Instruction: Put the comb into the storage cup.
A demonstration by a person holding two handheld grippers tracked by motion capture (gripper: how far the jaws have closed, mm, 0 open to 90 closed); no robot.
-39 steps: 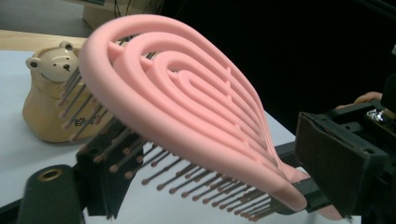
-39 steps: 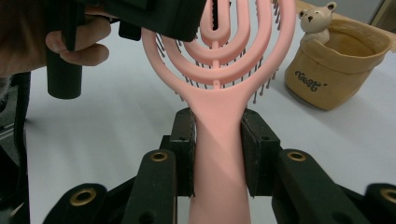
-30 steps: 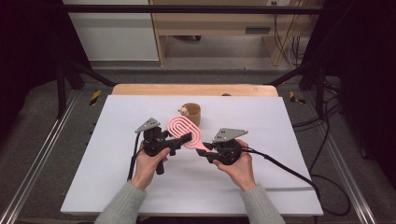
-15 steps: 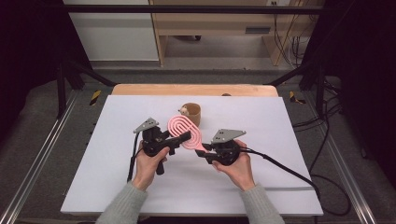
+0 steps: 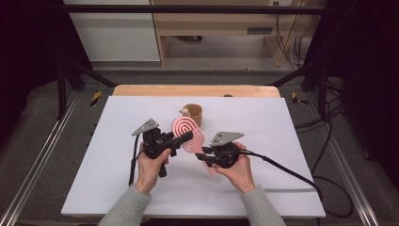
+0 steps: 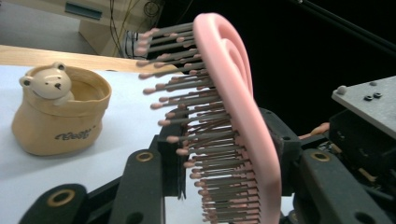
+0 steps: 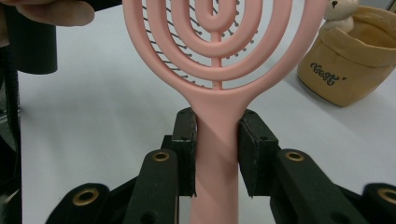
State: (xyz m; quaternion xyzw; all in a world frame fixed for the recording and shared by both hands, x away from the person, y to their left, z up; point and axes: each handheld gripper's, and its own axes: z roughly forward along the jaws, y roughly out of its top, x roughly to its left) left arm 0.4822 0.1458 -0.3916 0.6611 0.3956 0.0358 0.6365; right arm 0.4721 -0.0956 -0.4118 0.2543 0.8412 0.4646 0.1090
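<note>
The white table [image 5: 117,183] is the biggest thing here, its top bare on the left, on the right and along the near edge, so there is open room on every side of the work. A wooden strip [image 5: 155,90] runs along its far edge. Dark floor and metal rails [image 5: 35,165] lie beyond the left and right edges. Both hands work near the middle of the table, well away from any edge.

The one other thing on the table is a tan pouch [image 5: 194,114] with a small bear figure [image 6: 48,85] on its rim, standing upright just beyond the brush head. It stands near the brush on the far side but apart from it. A black cable [image 5: 287,172] trails from the right gripper across the table to the right edge.

The pink brush [image 5: 187,133] is held above the table's middle, between the two grippers. The right gripper [image 7: 217,154] is clamped on the brush handle just below the head, a pad pressing each side. The left gripper [image 6: 224,149] has just been closing on the brush head: one pad is against the bristle side, the other against the pink back, so the head is gripped edge-on between them. The bristles [image 6: 187,116] point toward the pouch in the left gripper view.
</note>
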